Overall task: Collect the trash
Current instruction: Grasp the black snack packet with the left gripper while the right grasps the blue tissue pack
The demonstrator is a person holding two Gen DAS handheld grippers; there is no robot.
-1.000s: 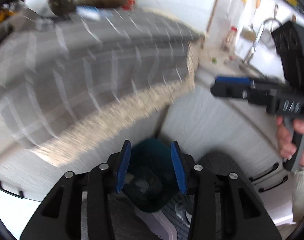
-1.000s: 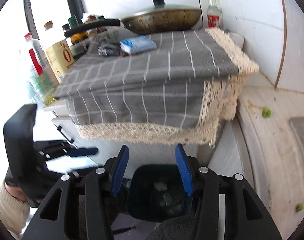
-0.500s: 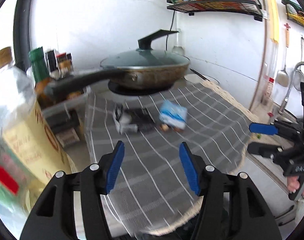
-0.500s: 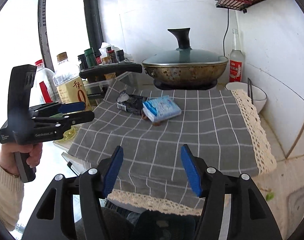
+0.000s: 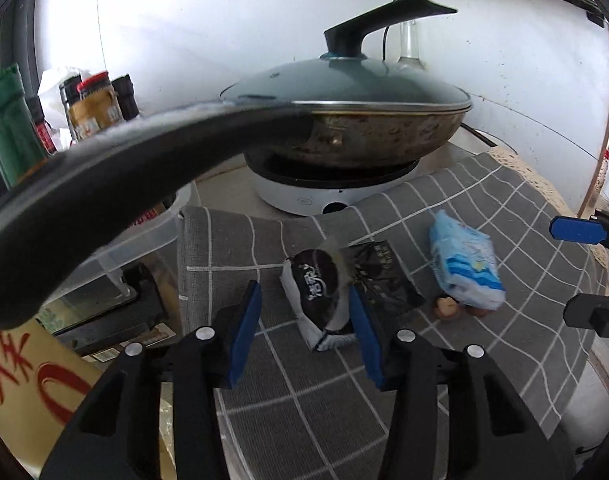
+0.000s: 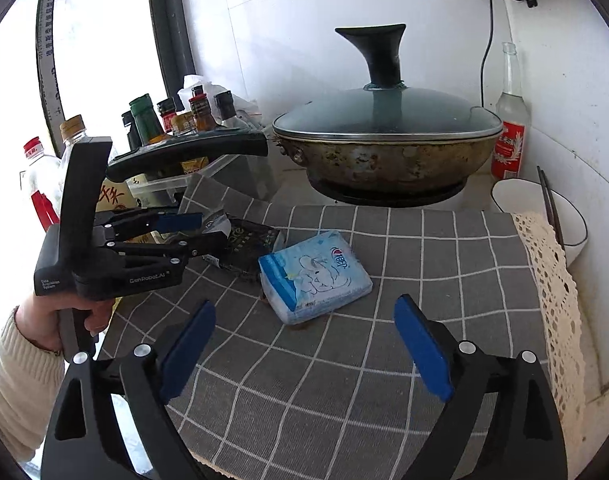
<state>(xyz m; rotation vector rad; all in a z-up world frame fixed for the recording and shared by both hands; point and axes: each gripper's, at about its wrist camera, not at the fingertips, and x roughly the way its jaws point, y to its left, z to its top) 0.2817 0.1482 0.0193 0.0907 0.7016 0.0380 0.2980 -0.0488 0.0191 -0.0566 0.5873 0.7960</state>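
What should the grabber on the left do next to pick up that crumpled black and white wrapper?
Probably ease the left gripper forward and down, then close. The black and white wrapper lies on the grey checked cloth right ahead of its blue pads, which have just been narrowing with nothing pressed between them. The right gripper, whose jaws have just been opening wide, faces the blue tissue pack.

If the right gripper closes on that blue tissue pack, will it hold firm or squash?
The blue tissue pack looks soft: its plastic wrap is wrinkled and bulging, so it will probably squash between the pads. It is likely light for its size. The glossy film may slip, though lying flat on the checked cloth it should not roll.
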